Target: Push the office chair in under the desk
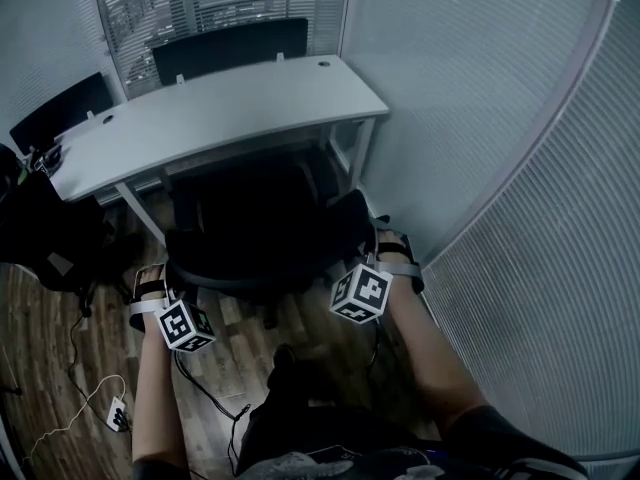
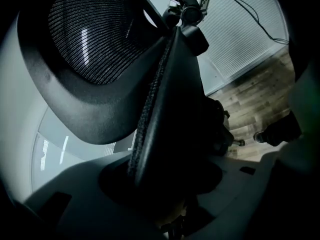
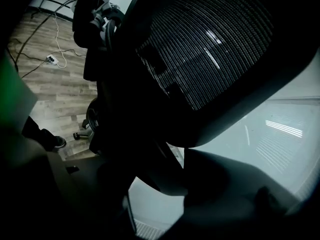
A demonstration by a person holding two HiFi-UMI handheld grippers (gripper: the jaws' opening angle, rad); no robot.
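A black mesh office chair [image 1: 260,228] stands in front of the white desk [image 1: 220,108], its seat partly under the desktop and its backrest towards me. My left gripper [image 1: 150,286] holds the backrest's left edge and my right gripper [image 1: 392,253] its right edge. In the left gripper view the padded rim of the backrest [image 2: 150,99] runs down between the jaws of the gripper [image 2: 160,184], which close on it. In the right gripper view the mesh back [image 3: 210,49] fills the frame and its lower rim sits between the jaws of the right gripper [image 3: 155,184].
A second black chair [image 1: 230,48] stands behind the desk, and another [image 1: 60,113] is at the far left. Dark clutter [image 1: 40,238] lies left of the desk. A power strip with cables [image 1: 117,413] is on the wood floor. Blind-covered glass walls [image 1: 500,118] close off the right.
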